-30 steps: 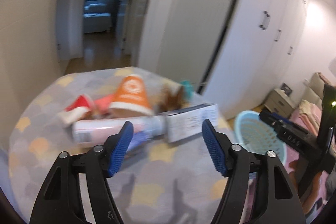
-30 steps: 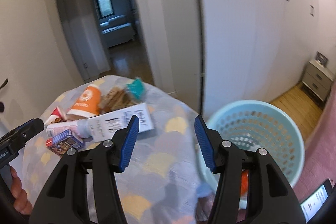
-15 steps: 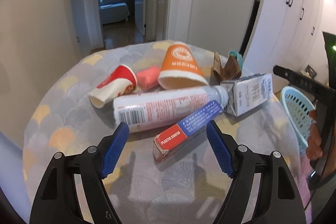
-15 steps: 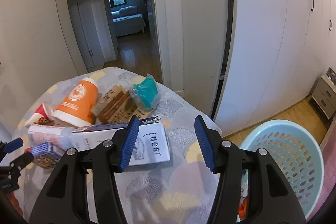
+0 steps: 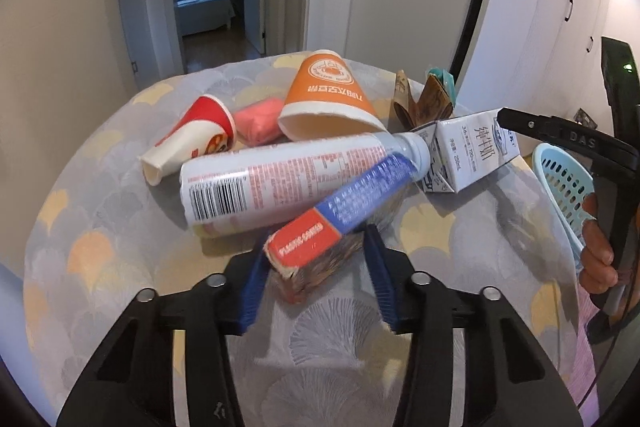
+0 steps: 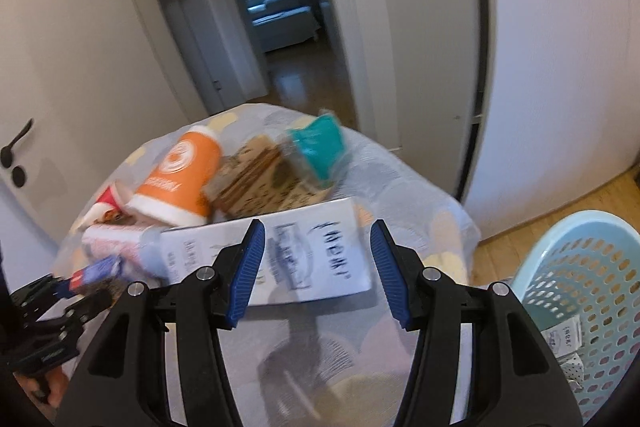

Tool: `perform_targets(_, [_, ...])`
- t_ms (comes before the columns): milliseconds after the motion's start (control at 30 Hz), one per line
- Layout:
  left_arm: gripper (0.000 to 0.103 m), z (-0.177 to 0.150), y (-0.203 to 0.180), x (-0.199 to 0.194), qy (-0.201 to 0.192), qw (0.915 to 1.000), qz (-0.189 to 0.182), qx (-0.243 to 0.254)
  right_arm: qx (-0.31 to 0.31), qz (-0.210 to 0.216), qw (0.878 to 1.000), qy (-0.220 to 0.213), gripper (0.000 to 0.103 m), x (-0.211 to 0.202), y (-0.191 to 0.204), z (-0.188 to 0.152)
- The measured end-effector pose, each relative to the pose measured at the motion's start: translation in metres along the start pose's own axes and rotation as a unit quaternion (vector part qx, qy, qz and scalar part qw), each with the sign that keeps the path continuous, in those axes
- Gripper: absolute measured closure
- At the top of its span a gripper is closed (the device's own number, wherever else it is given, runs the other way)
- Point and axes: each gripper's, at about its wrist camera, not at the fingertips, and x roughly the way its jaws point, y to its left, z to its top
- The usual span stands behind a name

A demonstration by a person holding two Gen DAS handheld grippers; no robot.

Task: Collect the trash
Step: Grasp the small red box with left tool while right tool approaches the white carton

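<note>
Red cup [image 5: 192, 135]: far left of the pile, on its side, mouth toward the camera; not in play now.
Pink wad [image 5: 258, 121]: between the red cup and the orange cup [image 5: 328, 95], behind the bottle.
Spray bottle [image 5: 288, 179]: lies across the table [image 5: 100, 267], barcode end left, cap right; the long box leans on it.
Long box [image 5: 332, 211]: red-and-blue carton, red end nearest, lying diagonally over the bottle with its near end raised off the cloth.
Left gripper [image 5: 316, 287]: blue fingers [image 5: 252, 291] straddle the box's red end, one on each side, close to its faces. Partly closed; contact not confirmed (the near end hides the pad faces), so I cannot tell whether it grips yet.
Step in hand: judged to be the grasp of the long box.
How to do it well: close squarely on the two long faces, a little further up from the torn end so the carton does not crush or pivot. Lift up and back, since dragging sideways could roll the bottle toward the table edge.
Milk carton [image 6: 288, 259]: white, lying flat just past the bottle cap, next to a brown wrapper [image 6: 260, 183] and a teal packet [image 6: 320, 147].
Right gripper [image 6: 316, 267]: wide open, holding nothing, hovering over the milk carton (view blurred, height uncertain).
Basket [image 6: 592, 291]: pale blue, on the floor off the table's right side; already holds some scraps. Destination for the box.
</note>
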Motion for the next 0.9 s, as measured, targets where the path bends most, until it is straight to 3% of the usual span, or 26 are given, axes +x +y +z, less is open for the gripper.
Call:
perform_targets(233, [0.073,-0.008,0.007,-0.016,-0.015,0.9993,-0.016,-0.029,-0.016,0.021,1.0,-0.003,0.051,-0.02,0.01,-0.006])
perform_targets(433, [0.079,-0.011,0.011,-0.03,-0.027,0.9981,-0.025,-0.049,-0.01,-0.036,0.998,-0.048,0.051,-0.02,0.006,0.017])
perform_targets(500, [0.08,-0.012,0.011,-0.034,-0.029,0.998,-0.022,-0.052,0.007,-0.035,0.999,-0.032,0.051,-0.008,-0.002,0.022])
perform_targets(633, [0.083,-0.014,0.013,-0.042,-0.034,0.9977,-0.02,-0.055,0.038,0.031,0.999,0.019,0.051,0.016,-0.014,0.022])
perform_targets(900, [0.084,-0.017,0.018,-0.049,-0.037,0.9966,-0.024,-0.069,0.016,0.09,0.995,0.029,0.052,-0.008,-0.005,-0.001])
